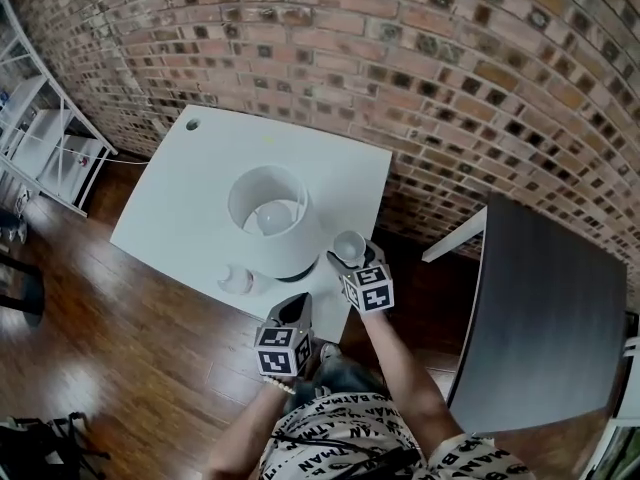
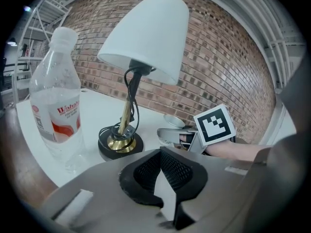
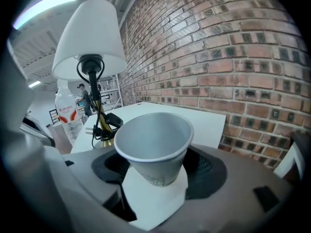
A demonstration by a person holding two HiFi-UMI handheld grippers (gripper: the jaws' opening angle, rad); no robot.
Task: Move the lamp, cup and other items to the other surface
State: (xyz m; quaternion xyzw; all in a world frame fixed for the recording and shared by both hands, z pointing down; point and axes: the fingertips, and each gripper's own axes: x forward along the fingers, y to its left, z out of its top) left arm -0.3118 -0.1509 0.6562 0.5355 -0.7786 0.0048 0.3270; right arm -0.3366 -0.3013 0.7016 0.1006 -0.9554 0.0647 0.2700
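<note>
A white-shaded lamp (image 1: 270, 218) (image 2: 146, 33) (image 3: 90, 38) with a brass base stands near the front of the white table (image 1: 190, 183). A clear water bottle (image 1: 240, 280) (image 2: 56, 96) stands to its left. The grey paper cup (image 1: 349, 247) (image 3: 153, 140) stands upright at the table's front right corner. My right gripper (image 1: 349, 258) (image 3: 155, 176) has its jaws on either side of it. Table shows beside the cup's base, and I see no pad pressing on it. My left gripper (image 1: 295, 313) (image 2: 161, 174) hangs at the table's front edge, shut and empty.
A dark-topped table (image 1: 550, 318) stands to the right, across a gap of wooden floor (image 1: 120, 348). A brick wall (image 1: 450, 68) runs behind both tables. A white shelf rack (image 1: 40, 148) stands at the far left.
</note>
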